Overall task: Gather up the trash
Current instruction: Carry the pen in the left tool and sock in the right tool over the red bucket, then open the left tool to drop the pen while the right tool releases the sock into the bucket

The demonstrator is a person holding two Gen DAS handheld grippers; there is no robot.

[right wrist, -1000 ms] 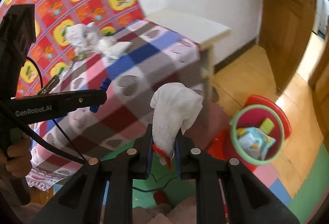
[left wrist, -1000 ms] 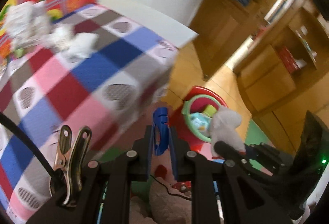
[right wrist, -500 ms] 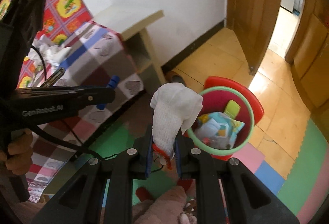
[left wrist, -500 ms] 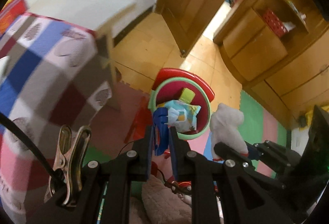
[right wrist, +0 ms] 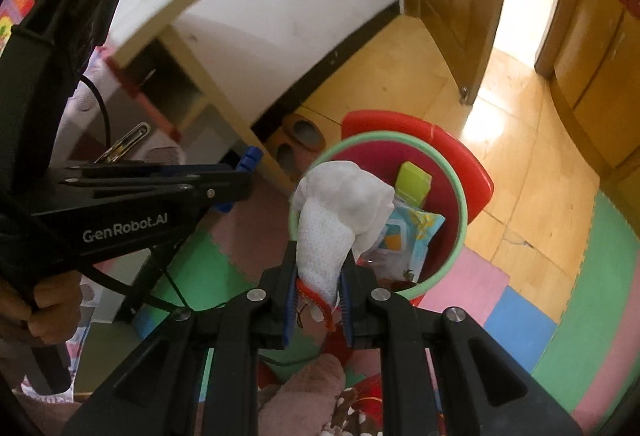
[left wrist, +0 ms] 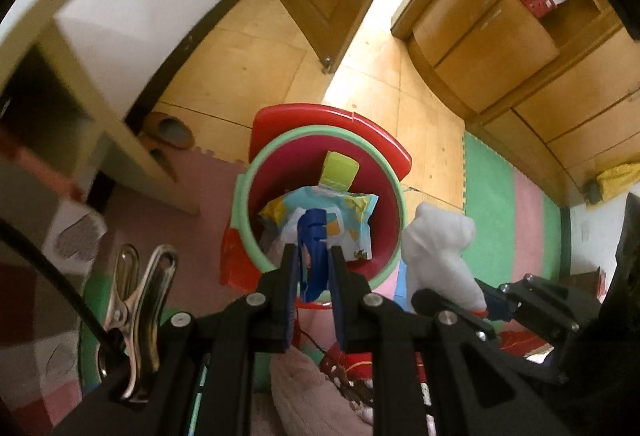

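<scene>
Claws both clamped, left claw (left wrist: 314,256) on blue plastic piece (left wrist: 313,236), right claw (right wrist: 318,268) on crumpled white tissue (right wrist: 340,212) (soft), round green-rimmed bin (right wrist: 460,196)

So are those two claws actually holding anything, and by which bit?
Yes. The left gripper pinches a blue plastic piece by its lower end. The right gripper clamps a white glove near its red-trimmed cuff.

Floor surface: I see wooden flooring (left wrist: 256,68) adjoining foam puzzle mats (right wrist: 600,300) in pink, green and blue.
Bin: a red bin with green rim (left wrist: 256,172) stands at the boundary between mats and wood.
Footwear: a pair of slippers (right wrist: 302,130) lies on the wood beside a table leg (right wrist: 224,104).
</scene>
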